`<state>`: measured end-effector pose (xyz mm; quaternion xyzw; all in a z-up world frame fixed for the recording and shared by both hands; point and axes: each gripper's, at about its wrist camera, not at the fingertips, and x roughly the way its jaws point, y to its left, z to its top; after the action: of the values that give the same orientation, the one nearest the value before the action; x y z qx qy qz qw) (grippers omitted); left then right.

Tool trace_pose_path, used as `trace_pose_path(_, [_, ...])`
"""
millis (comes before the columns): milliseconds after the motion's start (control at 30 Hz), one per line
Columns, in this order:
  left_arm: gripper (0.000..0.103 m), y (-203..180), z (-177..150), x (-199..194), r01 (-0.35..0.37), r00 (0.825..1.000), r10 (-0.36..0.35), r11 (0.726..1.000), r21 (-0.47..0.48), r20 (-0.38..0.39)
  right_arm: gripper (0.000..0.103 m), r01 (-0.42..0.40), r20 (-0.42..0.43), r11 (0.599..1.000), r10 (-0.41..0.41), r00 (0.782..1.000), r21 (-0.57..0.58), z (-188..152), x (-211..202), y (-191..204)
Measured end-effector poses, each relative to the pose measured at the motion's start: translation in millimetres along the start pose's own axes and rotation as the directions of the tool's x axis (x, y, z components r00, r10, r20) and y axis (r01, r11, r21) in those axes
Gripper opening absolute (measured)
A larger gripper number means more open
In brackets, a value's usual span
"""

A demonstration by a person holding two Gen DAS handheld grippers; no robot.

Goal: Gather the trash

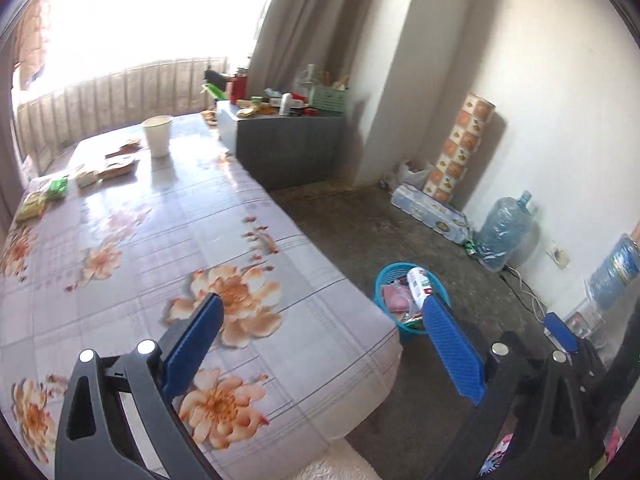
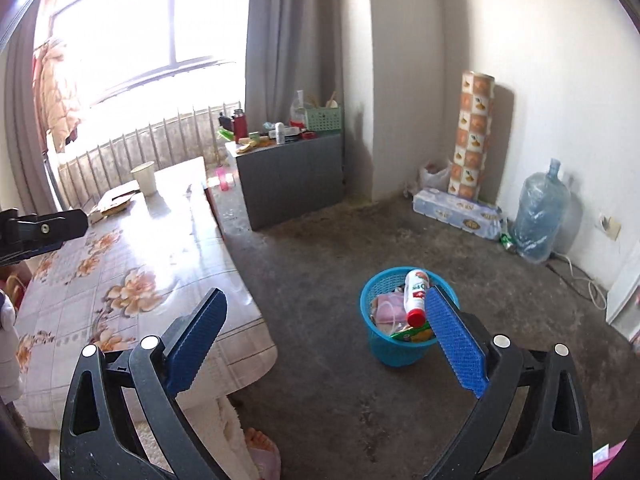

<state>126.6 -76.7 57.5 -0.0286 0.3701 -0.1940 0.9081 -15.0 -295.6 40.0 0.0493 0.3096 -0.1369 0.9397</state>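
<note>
Both grippers, left (image 1: 320,344) and right (image 2: 326,340), have fingers spread wide and empty. The blue basket (image 2: 400,346) on the floor is nearly full; its bottle (image 2: 416,296) sticks up and may tip out. Wrappers (image 1: 100,172) wait on the far worktop (image 1: 168,220), beside a paper cup (image 1: 158,136) that a long reach could knock over.

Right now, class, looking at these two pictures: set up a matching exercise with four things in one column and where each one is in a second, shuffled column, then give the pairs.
Things
1. Paper cup
2. Bottle with red cap
3. Water jug
4. Green crate

Places
A. On the grey cabinet
B. In the blue basket
C. On the flowered table
D. On the floor by the wall

Pairs: 1-C, 2-B, 3-D, 4-A
</note>
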Motion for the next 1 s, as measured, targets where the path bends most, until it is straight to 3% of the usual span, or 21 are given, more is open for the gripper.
trace_pose_path(133, [0.097, 12.9, -33.9, -13.5, -0.070, 0.997, 0.070, 0.998, -0.007, -0.027, 0.095, 0.009, 0.030, 0.994, -0.006, 1.000, -0.112, -8.5, -20.1, 32.4])
trace_pose_path(367, [0.097, 41.8, -81.6, -23.4, -0.278, 0.957, 0.268, 0.957, -0.086, -0.108, 0.095, 0.015, -0.103, 0.984, -0.034, 0.994, -0.179, -30.6, -18.9, 55.8])
trace_pose_path(533, [0.097, 51.0, -96.0, -28.4, -0.318, 0.946, 0.302, 0.936, -0.151, -0.119, 0.095, 0.022, -0.199, 0.990, -0.049, 0.979, -0.136, -44.2, -18.9, 55.0])
trace_pose_path(700, [0.097, 50.1, -96.9, -35.3, -0.338, 0.940, 0.323, 0.924, -0.178, -0.106, 0.095, 0.045, -0.225, 0.992, -0.071, 0.972, -0.120, -54.4, -26.4, 55.1])
trace_pose_path(1000, [0.097, 24.4, -99.7, -29.6, -0.302, 0.949, 0.288, 0.948, -0.106, -0.128, 0.095, 0.064, -0.221, 0.990, -0.090, 0.971, -0.125, -55.5, -27.7, 45.8])
